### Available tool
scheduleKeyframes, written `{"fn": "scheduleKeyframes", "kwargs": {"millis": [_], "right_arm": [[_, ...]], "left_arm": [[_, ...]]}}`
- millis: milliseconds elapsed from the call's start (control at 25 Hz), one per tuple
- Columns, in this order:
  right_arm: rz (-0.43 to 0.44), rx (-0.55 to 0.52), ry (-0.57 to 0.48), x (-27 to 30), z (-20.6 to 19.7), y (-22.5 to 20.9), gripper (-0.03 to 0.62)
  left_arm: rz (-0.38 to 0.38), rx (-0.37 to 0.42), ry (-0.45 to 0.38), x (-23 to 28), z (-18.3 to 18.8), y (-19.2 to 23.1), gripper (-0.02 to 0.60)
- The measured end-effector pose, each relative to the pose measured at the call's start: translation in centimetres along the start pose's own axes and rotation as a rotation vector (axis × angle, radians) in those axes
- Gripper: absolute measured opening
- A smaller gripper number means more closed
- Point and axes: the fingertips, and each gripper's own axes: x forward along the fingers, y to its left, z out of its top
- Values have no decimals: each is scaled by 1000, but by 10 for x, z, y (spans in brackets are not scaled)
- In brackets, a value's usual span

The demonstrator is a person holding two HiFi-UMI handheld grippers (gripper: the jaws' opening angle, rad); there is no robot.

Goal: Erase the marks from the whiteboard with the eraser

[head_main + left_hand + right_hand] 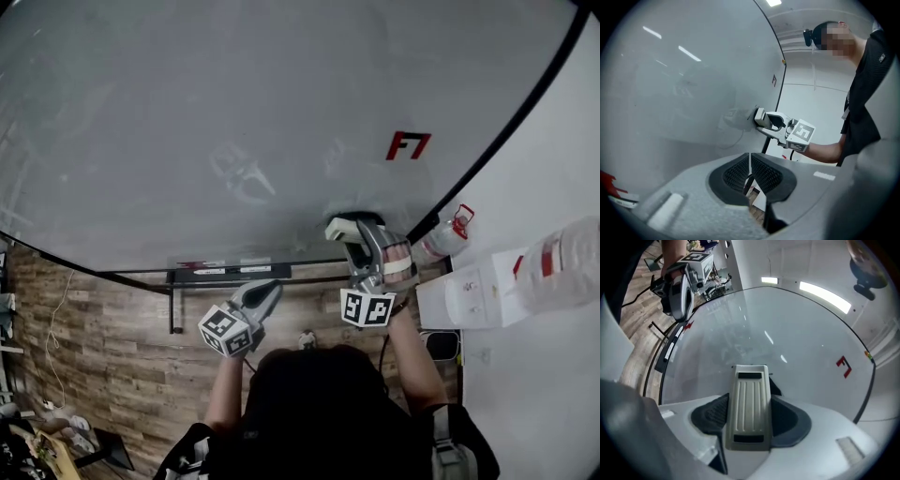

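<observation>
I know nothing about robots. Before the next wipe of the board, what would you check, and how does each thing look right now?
1. Eraser gripped firmly: ok, the right gripper has its jaws shut on both its sides.
2. Eraser touching the whiteboard: ok, as far as the left gripper view shows.
3. Board clean: not ok, a red mark sits up and to the right of the eraser.
4. Left gripper out of the way: ok, shut, empty, off to the side.
5. Faint grey smudge: cannot tell whether it is ink or a reflection.
</observation>
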Motion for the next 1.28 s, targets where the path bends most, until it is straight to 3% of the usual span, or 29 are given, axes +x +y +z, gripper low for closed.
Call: {"fn": "scheduleKeyframes", "kwargs": {"millis": [200,400,1280], "right_arm": [[-24,9,93,-10,-31,-3,252],[-43,40,144,-14,-45,-5,252],[-23,161,75,3,19,-20,252]], "left_arm": [[-46,12,15,17,0,-13,23],[-46,12,24,19,-2,-14,23],[-5,-10,12,1,-5,5,23]]}}
